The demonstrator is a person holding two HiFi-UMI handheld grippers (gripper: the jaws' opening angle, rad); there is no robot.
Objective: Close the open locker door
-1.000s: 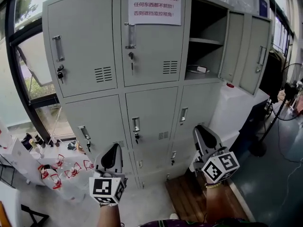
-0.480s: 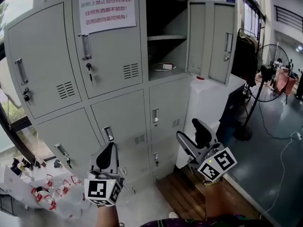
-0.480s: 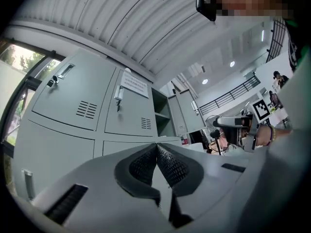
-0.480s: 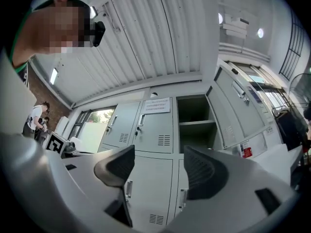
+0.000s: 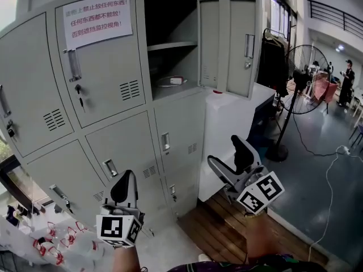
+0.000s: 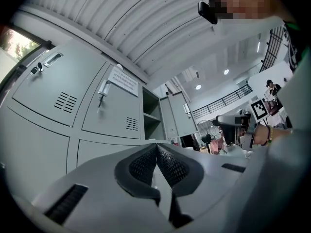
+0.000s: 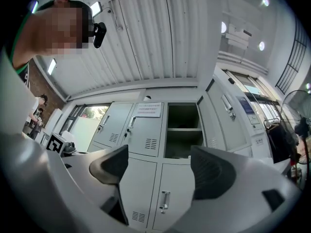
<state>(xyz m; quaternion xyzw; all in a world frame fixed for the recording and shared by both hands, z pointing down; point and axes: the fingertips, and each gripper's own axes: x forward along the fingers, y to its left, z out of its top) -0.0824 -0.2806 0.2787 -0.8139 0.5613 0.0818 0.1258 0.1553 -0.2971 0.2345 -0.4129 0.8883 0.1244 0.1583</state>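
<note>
**Locker bank with both tools raised.** The left tool was held low before the grey locker bank, its jaws pressed together on nothing. To its right, the right tool had just been opening its jaws. They stood wide apart with nothing between them. The locker door stood swung out at the right side of the open top-row compartment, above and well apart from both tools. A white notice was stuck on the neighbouring shut door.
</note>
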